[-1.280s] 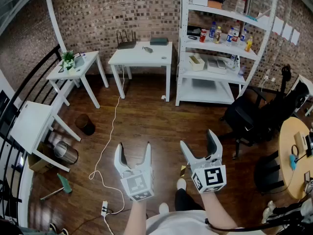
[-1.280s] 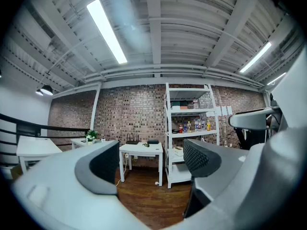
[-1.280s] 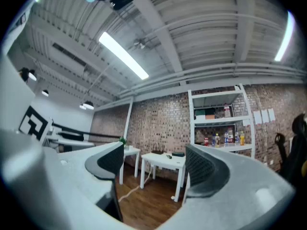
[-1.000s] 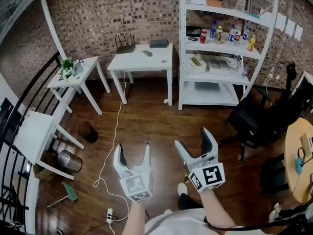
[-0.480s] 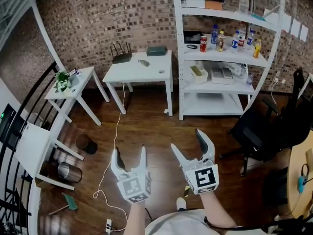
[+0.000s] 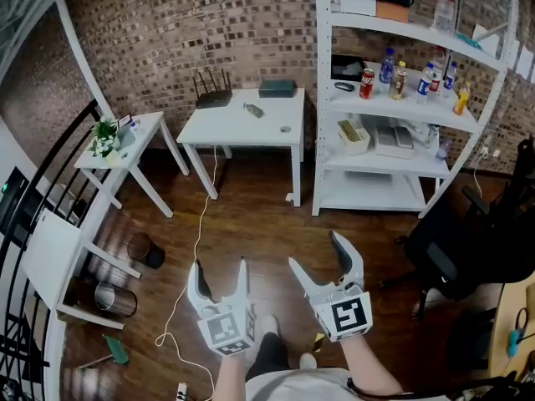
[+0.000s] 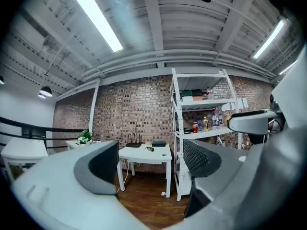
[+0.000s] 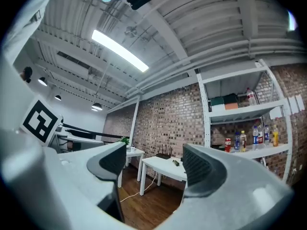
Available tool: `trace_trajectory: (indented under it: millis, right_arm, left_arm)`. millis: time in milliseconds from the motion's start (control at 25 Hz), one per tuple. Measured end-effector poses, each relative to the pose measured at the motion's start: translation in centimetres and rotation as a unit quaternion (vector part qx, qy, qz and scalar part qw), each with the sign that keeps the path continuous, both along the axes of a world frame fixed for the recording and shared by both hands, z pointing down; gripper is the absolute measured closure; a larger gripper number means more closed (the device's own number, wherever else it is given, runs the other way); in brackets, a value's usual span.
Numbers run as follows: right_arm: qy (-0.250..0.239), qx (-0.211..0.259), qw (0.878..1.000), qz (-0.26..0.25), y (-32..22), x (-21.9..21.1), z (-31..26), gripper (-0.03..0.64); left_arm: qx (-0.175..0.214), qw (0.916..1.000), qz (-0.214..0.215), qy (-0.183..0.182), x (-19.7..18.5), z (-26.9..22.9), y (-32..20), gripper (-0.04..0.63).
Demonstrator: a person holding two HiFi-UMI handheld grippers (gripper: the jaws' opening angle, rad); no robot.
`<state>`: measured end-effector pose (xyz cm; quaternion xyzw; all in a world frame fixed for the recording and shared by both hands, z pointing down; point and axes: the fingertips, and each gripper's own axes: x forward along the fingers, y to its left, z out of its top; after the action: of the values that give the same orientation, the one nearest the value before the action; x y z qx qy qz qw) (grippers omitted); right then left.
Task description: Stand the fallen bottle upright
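Observation:
A white shelf unit (image 6: 401, 98) stands against the brick wall ahead. Its middle shelf carries a row of several upright bottles (image 6: 426, 78) and a red can (image 6: 366, 83); the bottles (image 7: 211, 122) show small in the left gripper view, and the same bottles (image 8: 254, 137) in the right gripper view. From this distance I cannot pick out a bottle lying on its side. My left gripper (image 6: 219, 270) and right gripper (image 6: 318, 253) hang side by side over the wooden floor, far short of the shelf. Both are open with nothing between the jaws.
A white table (image 6: 234, 124) with a router (image 6: 214, 98) and a dark box (image 6: 277, 88) stands left of the shelf. A side table with a plant (image 6: 104, 136), a floor cable (image 6: 196, 241), metal bins (image 6: 113, 297) and a black office chair (image 6: 468, 249) surround the floor.
Both grippers have been carried forward across the floor toward the table and shelf, which now look closer and sit further right. The jaws stay open and empty.

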<state>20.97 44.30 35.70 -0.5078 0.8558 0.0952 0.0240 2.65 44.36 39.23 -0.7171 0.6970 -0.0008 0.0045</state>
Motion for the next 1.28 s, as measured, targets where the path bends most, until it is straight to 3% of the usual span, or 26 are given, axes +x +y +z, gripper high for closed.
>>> trace_trajectory:
  millis: [240, 400, 720, 840, 1000, 1280]
  right_arm:
    - [0.003, 0.035, 0.999, 0.017, -8.6, -1.6, -0.4, 0.259]
    - [-0.011, 0.067, 0.998, 0.010, -14.1, -4.9, -3.1, 0.259]
    - [0.017, 0.013, 1.000, 0.004, -24.2, -11.9, 0.3, 0.261]
    - [0.019, -0.012, 1.000, 0.012, -26.9, -12.2, 1.4, 0.259]
    - [0.019, -0.030, 0.999, 0.022, -32.5, -11.7, 2.8, 0.259]
    - [-0.001, -0.059, 0.998, 0.005, -45.0, -14.0, 4.9, 0.261]
  left_arm:
    - [0.000, 0.9994, 0.026, 0.022, -1.5, 0.9, -10.2, 0.166]
    - [0.015, 0.9988, 0.045, 0.012, -3.6, -0.2, -16.8, 0.166]
    - [0.010, 0.9971, 0.074, 0.014, -8.4, 0.4, -26.7, 0.181]
    - [-0.010, 0.9967, 0.076, 0.024, -9.2, 1.7, -29.4, 0.181]
    - [-0.006, 0.9967, 0.076, 0.028, -9.4, 2.4, -33.6, 0.181]
    - [-0.016, 0.9968, 0.078, 0.003, -11.0, 3.4, -43.6, 0.190]
